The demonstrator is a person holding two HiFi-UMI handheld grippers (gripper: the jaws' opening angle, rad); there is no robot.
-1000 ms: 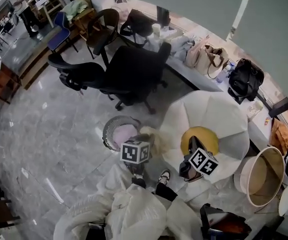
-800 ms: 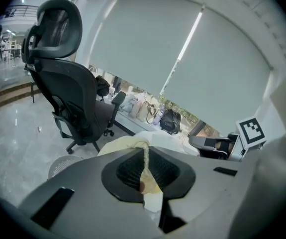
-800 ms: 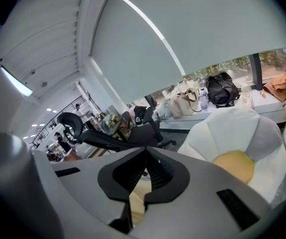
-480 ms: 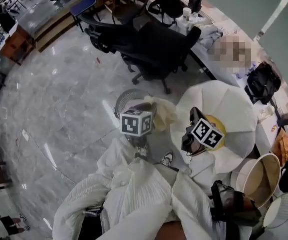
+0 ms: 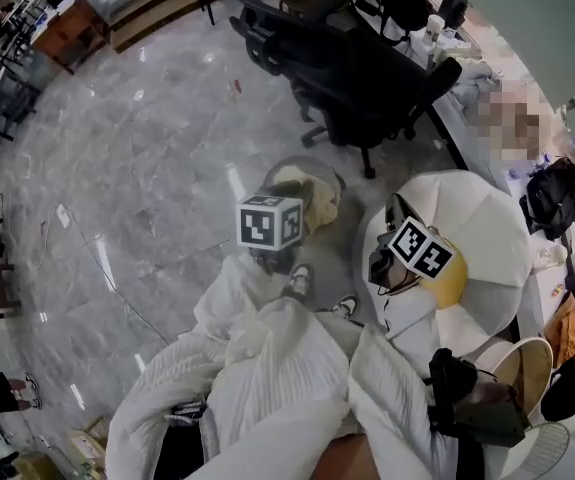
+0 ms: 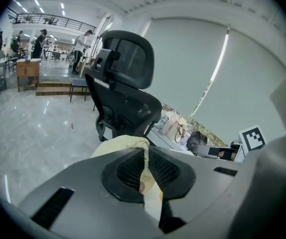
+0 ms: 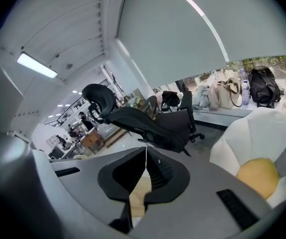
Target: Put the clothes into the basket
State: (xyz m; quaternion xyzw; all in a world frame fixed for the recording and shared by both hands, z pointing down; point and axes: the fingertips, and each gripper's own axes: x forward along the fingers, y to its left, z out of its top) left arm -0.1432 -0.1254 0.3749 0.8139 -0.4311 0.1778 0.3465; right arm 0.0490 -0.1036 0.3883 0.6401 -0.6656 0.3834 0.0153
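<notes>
A cream garment [image 5: 312, 200] hangs bunched over the round wire basket [image 5: 335, 182] on the marble floor and hides most of its inside. My left gripper [image 5: 289, 206] is beside the basket's near rim, and it is shut on a fold of that garment [image 6: 128, 142]. The cloth runs down between the left gripper's [image 6: 143, 151] pads. My right gripper [image 5: 379, 260] is to the right, in front of the white flower-shaped seat. The right gripper [image 7: 145, 156] is shut, with a thin edge of cream cloth [image 7: 139, 190] in the jaw line and more below.
A white flower-shaped seat with a yellow centre [image 5: 472, 218] stands right of the basket. Black office chairs [image 5: 367, 78] stand beyond it, next to a desk with bags [image 5: 557, 193]. A tan tub [image 5: 527, 368] is at the lower right. The person's white clothing [image 5: 267, 388] fills the bottom.
Both grippers have carried the cream garment toward the basket. It now covers the pink cloth that showed inside, and a foot has stepped forward.
</notes>
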